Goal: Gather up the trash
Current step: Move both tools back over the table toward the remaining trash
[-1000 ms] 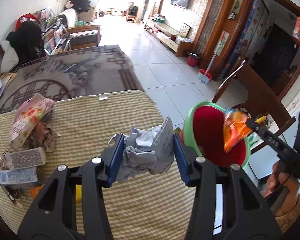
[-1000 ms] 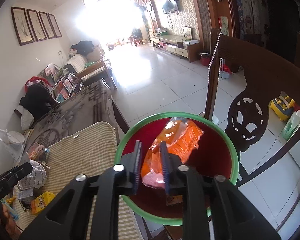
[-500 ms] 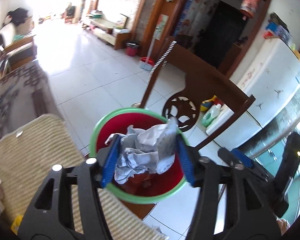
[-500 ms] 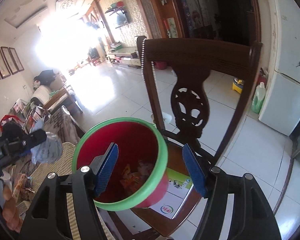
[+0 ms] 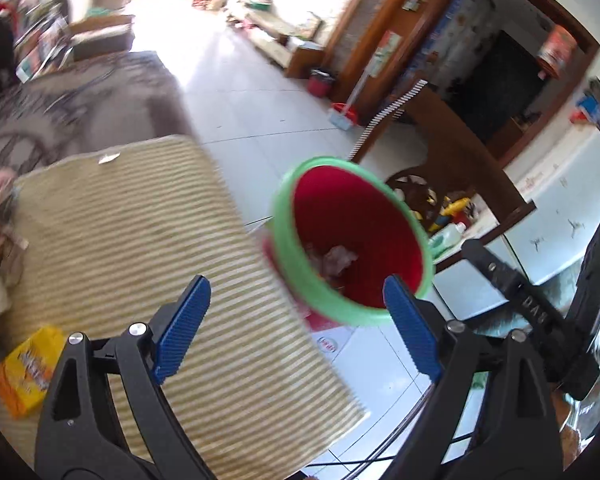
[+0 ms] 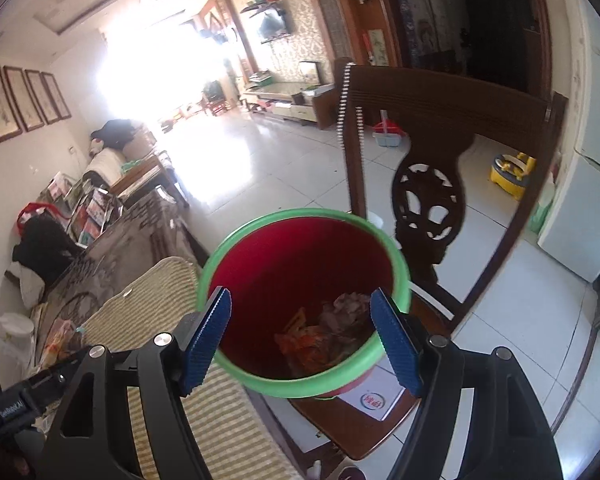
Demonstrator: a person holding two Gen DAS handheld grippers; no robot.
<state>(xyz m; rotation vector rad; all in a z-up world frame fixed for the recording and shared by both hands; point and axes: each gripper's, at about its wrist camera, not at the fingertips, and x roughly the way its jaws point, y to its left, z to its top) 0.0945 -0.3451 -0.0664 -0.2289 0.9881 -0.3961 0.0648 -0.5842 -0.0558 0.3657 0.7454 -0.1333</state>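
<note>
A: Jaws on both?
B: Left gripper (image 5: 296, 328) spread wide, just opened further, nothing btwn. Right gripper (image 6: 302, 338) also spread, opened a bit more, empty.
A: Why so?
B: Prob. let go over the red bin (image 6: 300, 264); crumpled paper (image 6: 350, 306) & orange wrapper (image 6: 310, 340) lay inside.
A: Further out?
B: Yellow packet (image 5: 26, 368) on the striped mat (image 5: 140, 240), not collected yet. Bin sat on a wooden chair (image 6: 428, 184) beside it.
</note>
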